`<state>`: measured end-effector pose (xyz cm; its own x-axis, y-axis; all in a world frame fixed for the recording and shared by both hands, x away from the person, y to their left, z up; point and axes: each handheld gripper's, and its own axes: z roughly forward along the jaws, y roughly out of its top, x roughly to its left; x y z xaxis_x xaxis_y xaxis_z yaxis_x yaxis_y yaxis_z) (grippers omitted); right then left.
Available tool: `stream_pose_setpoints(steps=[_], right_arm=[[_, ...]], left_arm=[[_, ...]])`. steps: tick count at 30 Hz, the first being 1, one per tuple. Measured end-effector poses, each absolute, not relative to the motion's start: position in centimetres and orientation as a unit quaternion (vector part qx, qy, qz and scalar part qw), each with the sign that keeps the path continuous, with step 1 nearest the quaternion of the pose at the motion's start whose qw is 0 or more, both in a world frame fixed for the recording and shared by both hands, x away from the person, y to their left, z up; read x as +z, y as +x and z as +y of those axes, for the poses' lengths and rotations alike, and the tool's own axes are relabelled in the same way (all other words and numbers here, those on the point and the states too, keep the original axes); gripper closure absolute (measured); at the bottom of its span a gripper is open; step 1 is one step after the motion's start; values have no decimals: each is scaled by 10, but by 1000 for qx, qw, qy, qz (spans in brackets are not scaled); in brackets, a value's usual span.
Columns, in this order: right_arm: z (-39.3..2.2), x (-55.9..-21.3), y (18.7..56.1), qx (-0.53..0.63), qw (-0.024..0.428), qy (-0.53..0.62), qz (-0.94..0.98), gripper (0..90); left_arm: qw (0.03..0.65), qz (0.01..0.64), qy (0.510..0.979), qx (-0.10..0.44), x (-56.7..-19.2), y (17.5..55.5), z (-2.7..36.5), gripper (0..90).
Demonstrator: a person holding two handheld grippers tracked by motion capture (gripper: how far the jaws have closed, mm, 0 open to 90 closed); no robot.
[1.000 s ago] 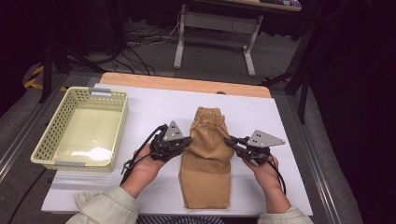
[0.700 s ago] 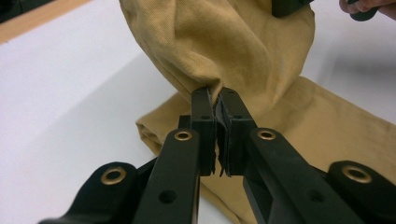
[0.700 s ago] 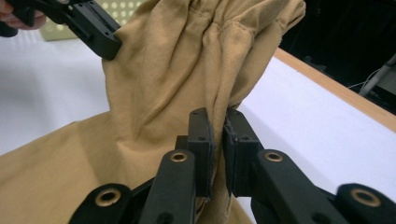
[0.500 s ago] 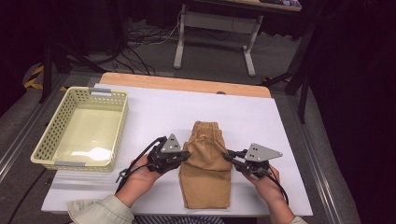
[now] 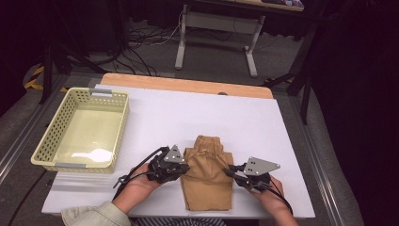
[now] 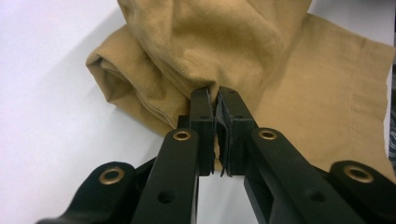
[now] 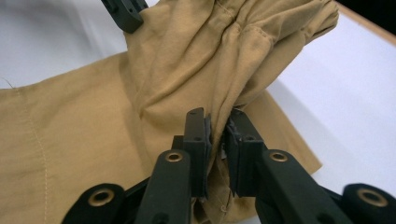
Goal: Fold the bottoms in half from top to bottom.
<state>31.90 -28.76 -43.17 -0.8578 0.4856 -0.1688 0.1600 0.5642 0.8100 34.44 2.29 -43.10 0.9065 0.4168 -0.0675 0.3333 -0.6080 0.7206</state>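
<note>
A tan garment lies on the white table near its front edge, its gathered waistband end folded back over the lower part. My left gripper is shut on the cloth's left edge; in the left gripper view its jaws pinch a fold of the tan cloth. My right gripper holds the right edge. In the right gripper view its jaws have just eased open a little, with a bunch of the cloth still pressed between the pads. The left gripper's jaw tip shows at the top there.
A pale yellow plastic basket stands on the table's left side. A wooden strip runs along the far edge of the white table. Beyond it, on the floor, are desk legs and cables.
Both grippers have moved toward the person and down, drawing the waistband end with them. The garment now lies shorter, its upper part doubled over the lower.
</note>
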Motion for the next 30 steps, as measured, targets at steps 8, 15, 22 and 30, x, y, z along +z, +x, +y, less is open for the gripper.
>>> stream_pose_setpoints(steps=[8, 15, 22, 30], right_arm=[[-288, -431, 321, 422, 171, 214, 864, 638], [-286, -415, 345, 462, 86, 299, 830, 154], [-259, -403, 374, 435, 96, 292, 846, 93], [-244, -409, 402, 406, 74, 297, 861, 46]], left_arm=[[374, 212, 902, 46, -435, 345, 20, 855], [373, 212, 902, 46, -437, 346, 19, 859], [370, 208, 904, 49, -437, 344, 18, 859], [370, 209, 904, 51, -437, 344, 18, 858]])
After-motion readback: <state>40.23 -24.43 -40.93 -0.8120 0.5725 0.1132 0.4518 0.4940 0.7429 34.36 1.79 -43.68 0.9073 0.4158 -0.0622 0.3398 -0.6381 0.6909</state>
